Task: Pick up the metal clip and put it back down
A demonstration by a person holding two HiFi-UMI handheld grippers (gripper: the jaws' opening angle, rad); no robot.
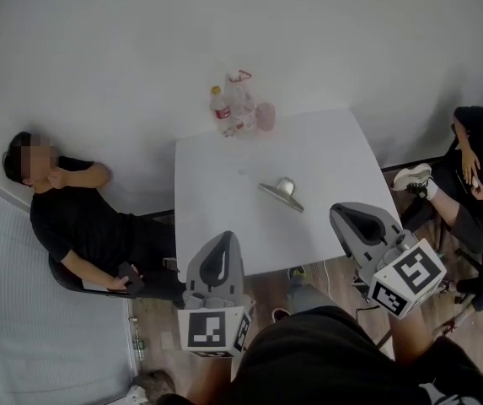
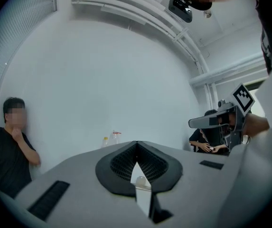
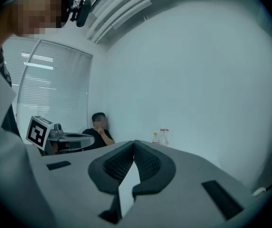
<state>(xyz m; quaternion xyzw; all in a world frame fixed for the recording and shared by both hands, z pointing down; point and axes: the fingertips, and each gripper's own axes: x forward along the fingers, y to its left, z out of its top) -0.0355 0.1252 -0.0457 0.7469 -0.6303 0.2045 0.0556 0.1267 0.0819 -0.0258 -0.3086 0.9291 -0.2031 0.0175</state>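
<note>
Head view showed the metal clip [image 1: 281, 192] lying flat on the white table [image 1: 216, 201], near its middle and well apart from the bottles [image 1: 222, 112] at the far edge. We held the left gripper [image 1: 223, 241] and the right gripper [image 1: 340, 216] over the near edge, both short of the clip and touching nothing. In each gripper view the jaws met at their tips with nothing between them, so both claws were closed and empty.

A clip resting on the table with both claws closed fitted two stages alike: the clip waiting to be lifted, or the clip already set back down. We judged that either way the sound course was to keep both grippers clear of the clip and the bottles, so that nothing got nudged. The clip looked thin, low and smooth; we judged that any grip on it would hold best across its raised rounded part.

Several things stayed unclear. The clip's underside and hinge were hidden. Through the gap under the left jaws a small pale shape showed – whether it was the clip, we could not tell. Our own body cut off the lower frame.
</note>
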